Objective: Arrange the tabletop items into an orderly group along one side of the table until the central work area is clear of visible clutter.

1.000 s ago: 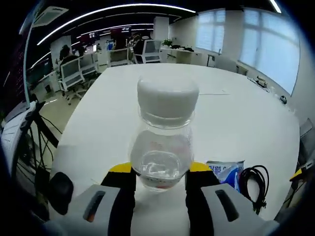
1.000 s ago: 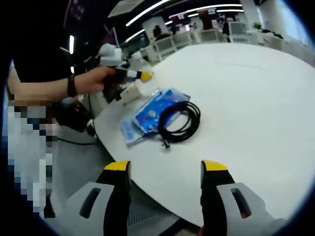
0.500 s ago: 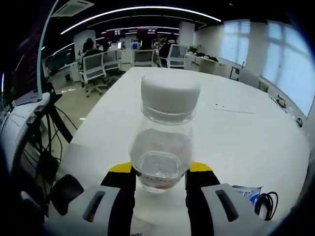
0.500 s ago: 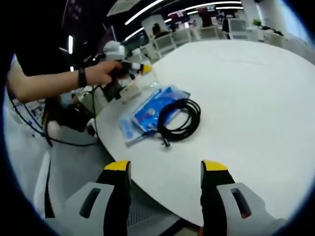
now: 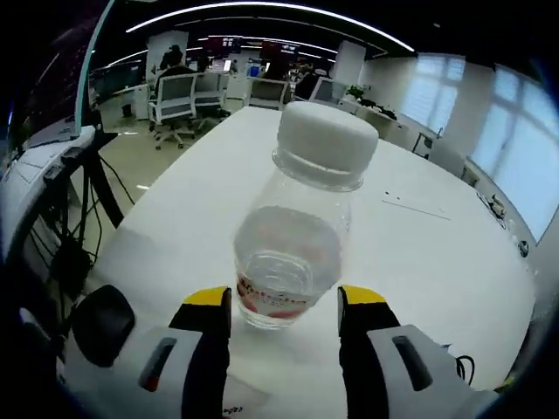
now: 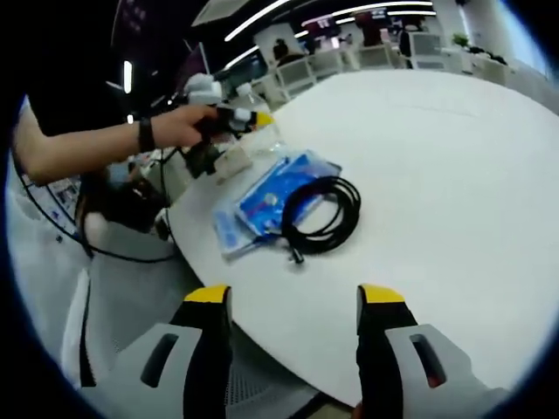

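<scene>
In the left gripper view, a clear bottle [image 5: 294, 240] with a white cap [image 5: 326, 146] stands between the two yellow-tipped jaws of the left gripper [image 5: 286, 301]. The bottle leans a little to the right, and its base is near the edge of the white table [image 5: 437, 253]. There is a small gap between the jaws and the bottle's sides, so the jaws look apart and not clamped on it. A red and white label goes around the lower part of the bottle.

In the right gripper view, the right gripper [image 6: 295, 301] has its jaws wide apart, with nothing between them, and it hangs over the near edge of the table. Farther on the table lies a coiled black cable [image 6: 321, 212], and it partly rests on a blue packet [image 6: 262, 199]. Beyond the packet, at the table's far-left edge, a hand [image 6: 179, 127] holds the left gripper beside the bottle.
</scene>
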Action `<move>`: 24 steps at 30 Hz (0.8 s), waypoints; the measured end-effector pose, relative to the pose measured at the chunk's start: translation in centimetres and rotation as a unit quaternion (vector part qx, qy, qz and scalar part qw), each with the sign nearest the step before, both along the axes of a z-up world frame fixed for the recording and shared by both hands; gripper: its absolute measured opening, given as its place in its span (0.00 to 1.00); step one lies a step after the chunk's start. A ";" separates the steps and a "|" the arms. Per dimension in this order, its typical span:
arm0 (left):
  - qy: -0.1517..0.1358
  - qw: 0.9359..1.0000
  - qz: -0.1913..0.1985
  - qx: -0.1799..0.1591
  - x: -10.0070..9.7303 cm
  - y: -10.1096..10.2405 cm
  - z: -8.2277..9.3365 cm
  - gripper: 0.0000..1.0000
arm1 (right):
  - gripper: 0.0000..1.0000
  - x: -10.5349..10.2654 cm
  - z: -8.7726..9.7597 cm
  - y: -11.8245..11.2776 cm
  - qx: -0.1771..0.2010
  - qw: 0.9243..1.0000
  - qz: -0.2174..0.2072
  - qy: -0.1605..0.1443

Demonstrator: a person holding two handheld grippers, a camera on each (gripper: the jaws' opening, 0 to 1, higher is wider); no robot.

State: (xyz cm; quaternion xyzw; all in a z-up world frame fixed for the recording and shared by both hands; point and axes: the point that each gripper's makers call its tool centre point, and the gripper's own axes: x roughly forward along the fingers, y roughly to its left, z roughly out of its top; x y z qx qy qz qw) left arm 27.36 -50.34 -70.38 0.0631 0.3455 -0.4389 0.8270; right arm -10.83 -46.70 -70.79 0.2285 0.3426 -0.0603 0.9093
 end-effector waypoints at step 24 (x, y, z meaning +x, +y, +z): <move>-0.023 0.998 -0.064 -0.005 -1.9 6.0 2.7 0.53 | 0.56 0.5 -0.3 1.3 0.004 1.000 0.007 -0.010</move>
